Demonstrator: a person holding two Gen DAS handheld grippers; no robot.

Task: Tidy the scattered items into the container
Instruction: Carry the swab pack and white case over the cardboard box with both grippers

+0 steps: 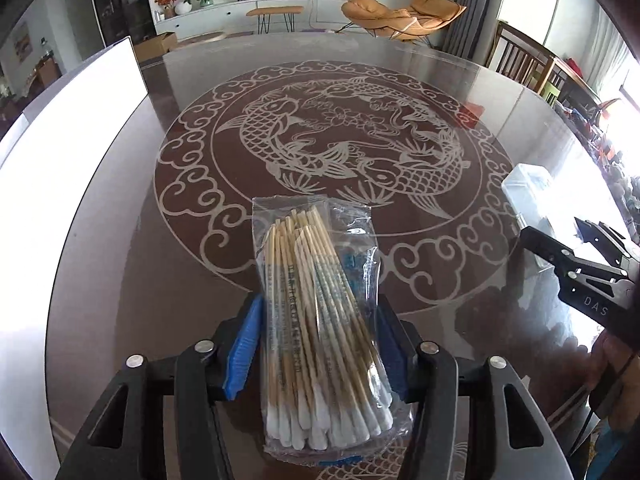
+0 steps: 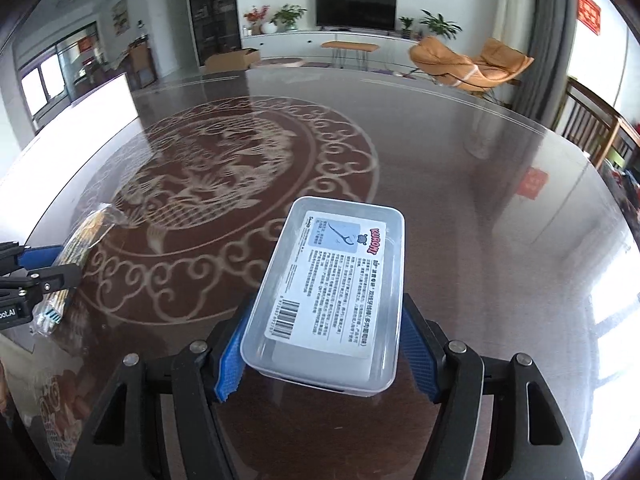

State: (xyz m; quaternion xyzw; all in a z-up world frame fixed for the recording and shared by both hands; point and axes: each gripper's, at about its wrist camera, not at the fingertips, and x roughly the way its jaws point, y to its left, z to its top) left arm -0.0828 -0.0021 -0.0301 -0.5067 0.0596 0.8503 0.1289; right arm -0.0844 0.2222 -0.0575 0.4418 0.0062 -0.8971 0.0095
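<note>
Dark glass covers the round table (image 1: 120,280), and a pale fish-and-scroll medallion (image 1: 340,148) is printed at its centre; a living room with a television (image 2: 356,7) and an orange lounge chair (image 2: 472,64) is seen beyond the far edge. Between the blue pads of the left tongs (image 1: 320,344) a clear bag of cotton swabs (image 1: 320,320) is held, clamped at both sides, with the white tips toward the camera and the wooden stems pointing forward over the medallion. Well off to the right of these tongs, the clear plastic box (image 1: 528,188) is partly seen behind the other tool. In the right wrist view the same box (image 2: 332,292) is gripped by the right tongs (image 2: 328,348), the pads pressed against its long sides, and a printed label (image 2: 340,280) with a barcode faces up. Whether the box touches the table cannot be told. To the left of the right tongs, the bag (image 2: 76,256) is seen in the left tool's grip.
</note>
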